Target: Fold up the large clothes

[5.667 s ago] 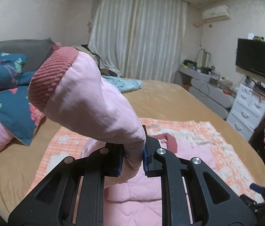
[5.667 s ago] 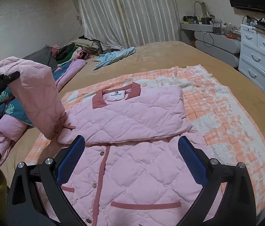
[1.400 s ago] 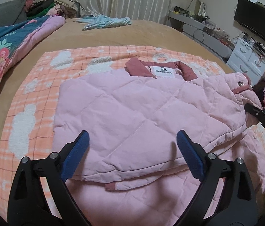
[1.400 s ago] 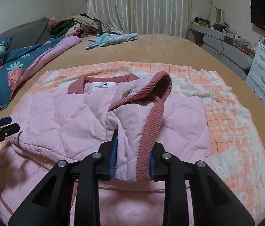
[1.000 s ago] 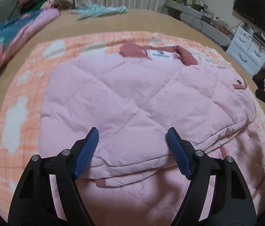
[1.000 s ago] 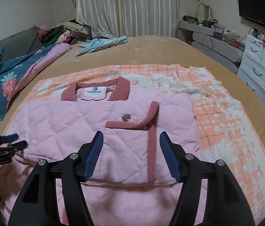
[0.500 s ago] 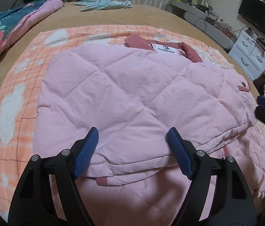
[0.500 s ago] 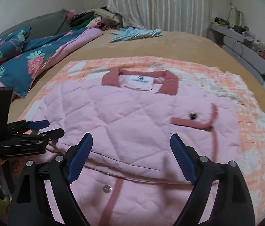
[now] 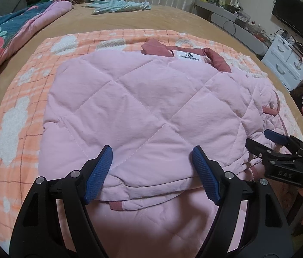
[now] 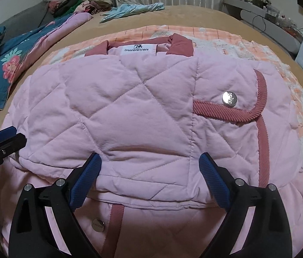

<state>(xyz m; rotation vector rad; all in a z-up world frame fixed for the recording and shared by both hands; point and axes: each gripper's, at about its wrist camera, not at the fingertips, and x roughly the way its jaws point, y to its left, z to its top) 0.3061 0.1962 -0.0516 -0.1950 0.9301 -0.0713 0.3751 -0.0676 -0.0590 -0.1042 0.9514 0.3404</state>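
Observation:
A pink quilted jacket (image 9: 151, 99) with a dark rose collar (image 10: 179, 45) and a white label lies face up on the orange checked blanket (image 9: 20, 111). Both sleeves are folded across its chest. The right sleeve's ribbed cuff (image 10: 256, 111), with a silver button, lies on top. My left gripper (image 9: 151, 152) hangs open over the lower edge of the folded left sleeve. My right gripper (image 10: 150, 158) is low over the folded sleeves, its jaws opening; quilted fabric bulges between the pads but is not pinched. Each gripper shows in the other's view: the right gripper (image 9: 276, 142) and the left gripper (image 10: 3, 137).
The blanket lies on a tan bed (image 9: 173, 19). A floral blue and pink quilt (image 9: 5, 40) is bunched at the left, with a clothes pile (image 10: 86, 0) behind it. A light blue garment (image 9: 121, 4) lies at the far side. White drawers (image 9: 289, 60) and a TV stand to the right.
My right gripper let go of the ribbed cuff, which now lies flat on the chest, then opened wide and dropped toward the sleeves' lower edge. The left gripper stays open and still.

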